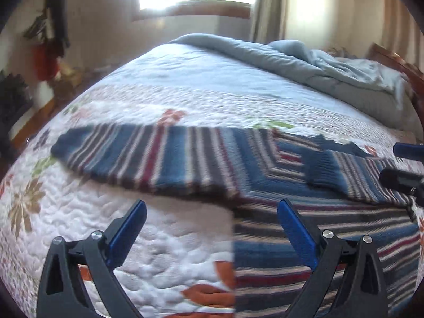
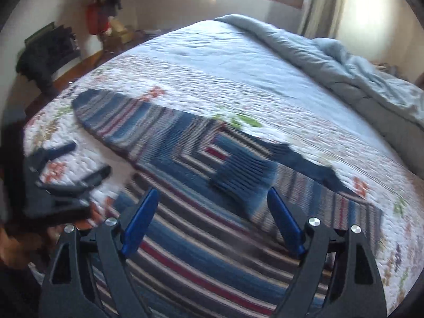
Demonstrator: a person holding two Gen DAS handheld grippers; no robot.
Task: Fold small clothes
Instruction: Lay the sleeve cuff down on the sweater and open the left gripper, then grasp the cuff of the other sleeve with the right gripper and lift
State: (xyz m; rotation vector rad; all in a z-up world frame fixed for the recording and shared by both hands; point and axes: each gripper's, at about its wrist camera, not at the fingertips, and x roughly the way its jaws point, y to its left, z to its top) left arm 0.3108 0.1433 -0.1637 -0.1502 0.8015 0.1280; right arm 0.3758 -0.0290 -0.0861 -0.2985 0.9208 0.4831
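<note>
Spread fingers [image 2: 286, 228] above striped sweater [image 2: 201, 251]

Quilted bed [image 1: 164, 238] bears striped sweater [image 1: 185, 156] and rumpled blue duvet [image 1: 304, 63].

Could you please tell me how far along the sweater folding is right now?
Done: one sleeve lies folded across the striped sweater. In hand: nothing, since the left gripper and right gripper are both open above it. Left: the other sleeve lies stretched out on the quilt, and the body is unfolded.
</note>
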